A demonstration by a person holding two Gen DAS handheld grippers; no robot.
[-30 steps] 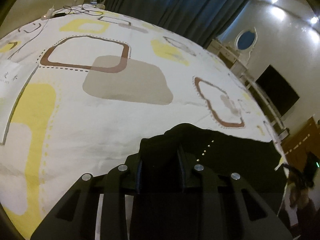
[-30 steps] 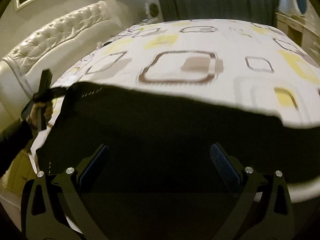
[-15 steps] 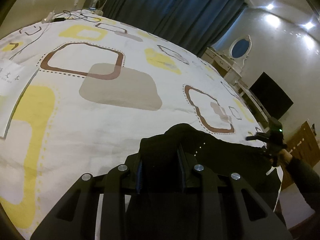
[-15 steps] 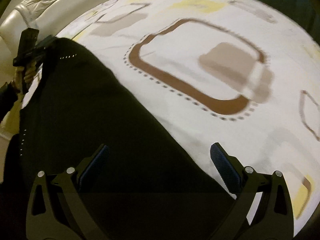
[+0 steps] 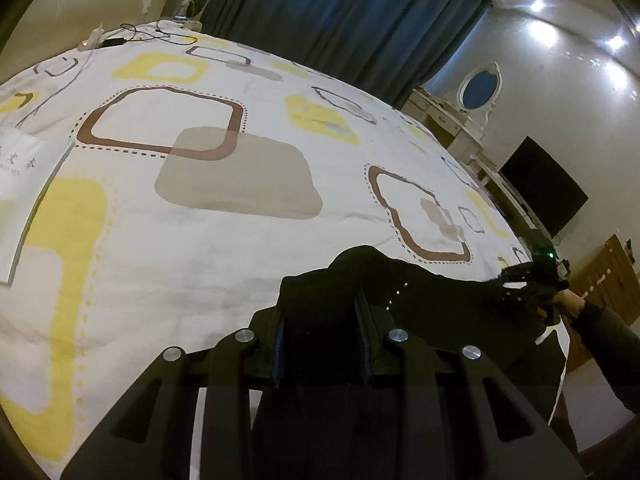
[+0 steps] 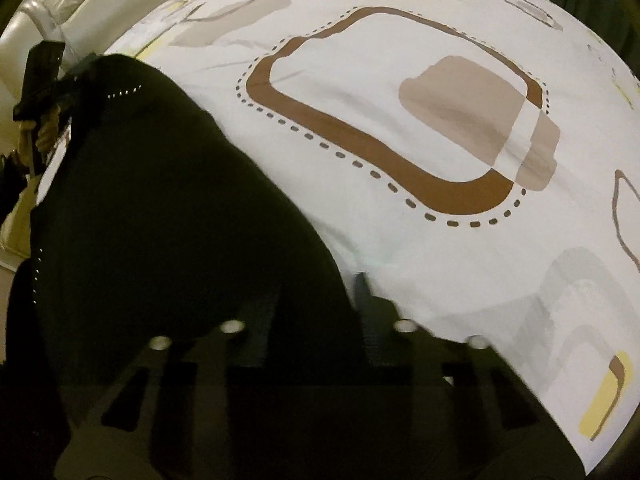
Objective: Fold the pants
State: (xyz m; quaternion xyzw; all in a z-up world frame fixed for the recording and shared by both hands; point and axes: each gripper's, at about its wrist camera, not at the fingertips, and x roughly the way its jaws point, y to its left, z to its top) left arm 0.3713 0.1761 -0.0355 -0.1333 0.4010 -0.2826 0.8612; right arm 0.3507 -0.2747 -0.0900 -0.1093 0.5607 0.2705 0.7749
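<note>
Black pants (image 5: 440,300) lie along the near edge of the patterned bed sheet (image 5: 200,240). My left gripper (image 5: 320,332) is shut on a raised fold of the black fabric at one end. In the right wrist view the pants (image 6: 160,200) fill the left half, and my right gripper (image 6: 318,308) points steeply down at their edge. Its jaws are closing, blurred, with black fabric pinched between them. From the left wrist view the right gripper (image 5: 532,276) shows at the far end of the pants, held by a hand in a dark sleeve.
Cables and a charger (image 5: 120,38) lie at the bed's far corner, and a white paper (image 5: 20,160) lies at the left. Dark curtains (image 5: 320,8), a dresser with an oval mirror (image 5: 478,88) and a black screen (image 5: 544,188) stand beyond. A tufted headboard (image 6: 60,0) borders the bed.
My right gripper swung down to the pants' edge and its jaws went from wide open to closed on the fabric. The left gripper kept its grip and place.
</note>
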